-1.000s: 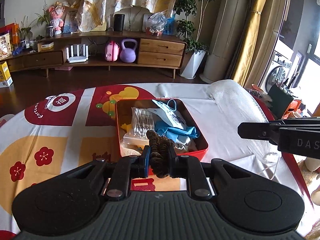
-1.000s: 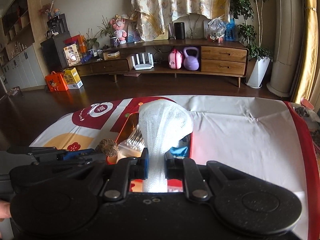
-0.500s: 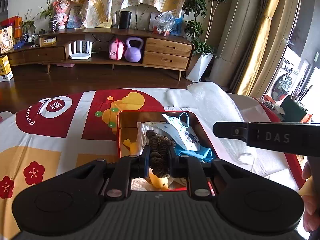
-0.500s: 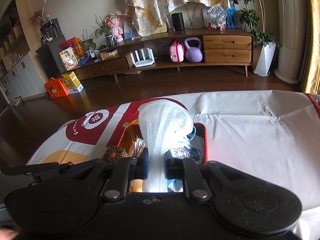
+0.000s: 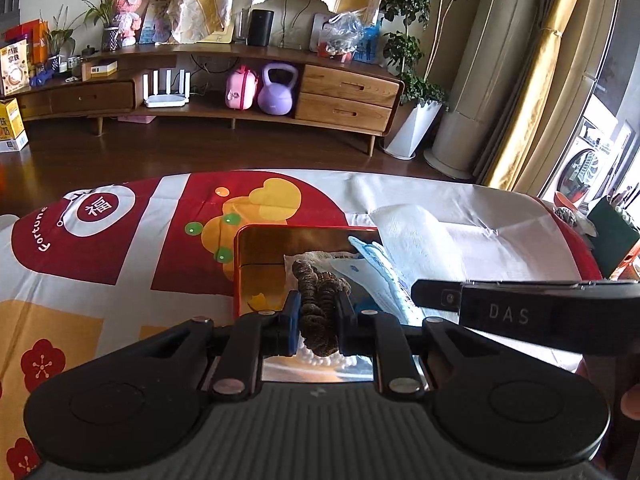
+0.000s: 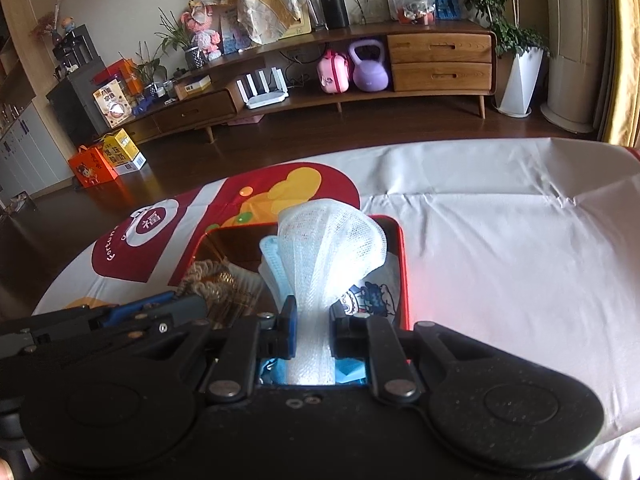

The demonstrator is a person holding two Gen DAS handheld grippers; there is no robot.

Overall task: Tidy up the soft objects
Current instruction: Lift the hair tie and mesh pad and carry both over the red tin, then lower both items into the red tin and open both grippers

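Note:
My left gripper (image 5: pixel 318 322) is shut on a brown scrunchie (image 5: pixel 318 294) and holds it over the red tin box (image 5: pixel 256 240). My right gripper (image 6: pixel 312 330) is shut on a white mesh cloth (image 6: pixel 332 248), which stands up over the same red tin box (image 6: pixel 402 264). In the box lie face masks (image 5: pixel 378 268), a blue item and cotton swabs. The right gripper shows in the left wrist view as a black bar at the right. The scrunchie also shows in the right wrist view (image 6: pixel 208 276).
The box stands on a table with a red, yellow and white cloth (image 5: pixel 120 248). The white part of the cloth (image 6: pixel 500 240) spreads to the right of the box. A wooden sideboard (image 5: pixel 344 92) stands across the dark floor behind.
Both grippers have moved forward over the box, each still holding its item. The box now lies right under the fingers in both views.

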